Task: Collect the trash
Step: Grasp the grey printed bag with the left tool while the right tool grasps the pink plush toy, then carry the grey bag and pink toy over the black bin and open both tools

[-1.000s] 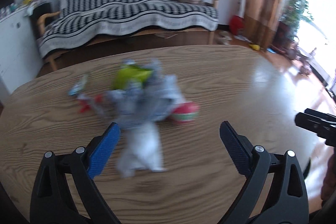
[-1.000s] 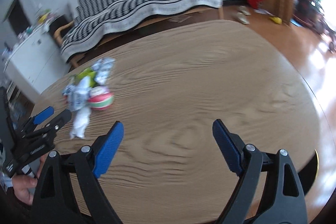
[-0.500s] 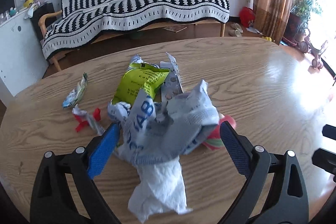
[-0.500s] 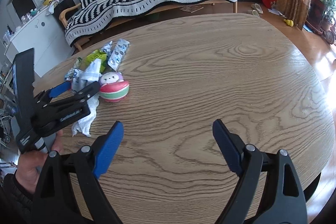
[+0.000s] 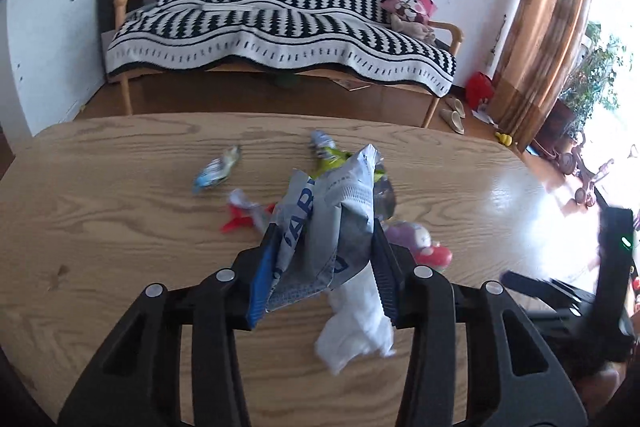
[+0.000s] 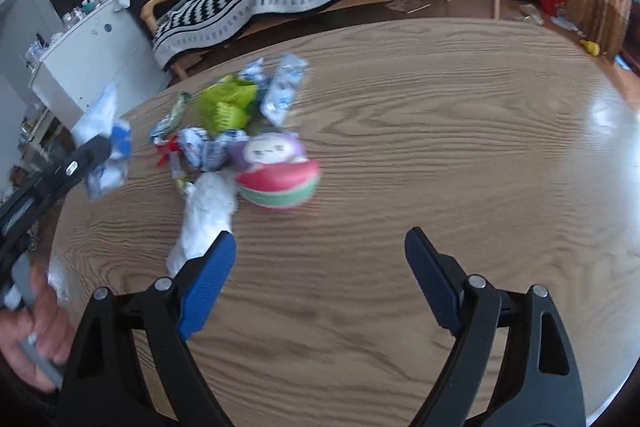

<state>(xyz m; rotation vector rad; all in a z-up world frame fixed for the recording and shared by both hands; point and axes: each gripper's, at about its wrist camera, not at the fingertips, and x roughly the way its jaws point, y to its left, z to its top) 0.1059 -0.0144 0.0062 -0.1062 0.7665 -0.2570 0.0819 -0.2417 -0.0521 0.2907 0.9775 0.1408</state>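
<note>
My left gripper [image 5: 324, 259] is shut on a crumpled grey-blue wrapper [image 5: 328, 219] and holds it above the wooden table [image 5: 100, 195]. The wrapper also shows in the right wrist view [image 6: 106, 147]. A white tissue [image 5: 356, 323] lies under it. Behind lie a green packet [image 6: 226, 103], a red scrap [image 5: 238, 221], a small blue-white wrapper [image 5: 216, 169] and a silver blister pack [image 6: 286, 91]. My right gripper [image 6: 320, 259] is open and empty over the table, to the right of the tissue [image 6: 206, 215].
A round red, green and purple squishy toy [image 6: 280, 171] sits beside the trash pile. A striped sofa [image 5: 272, 27] stands beyond the table, a white cabinet [image 6: 88, 55] to the left. The table's edge curves off on the right.
My left gripper has closed on the grey-blue wrapper and lifted it off the pile. My right gripper has moved left, nearer the tissue and the toy.
</note>
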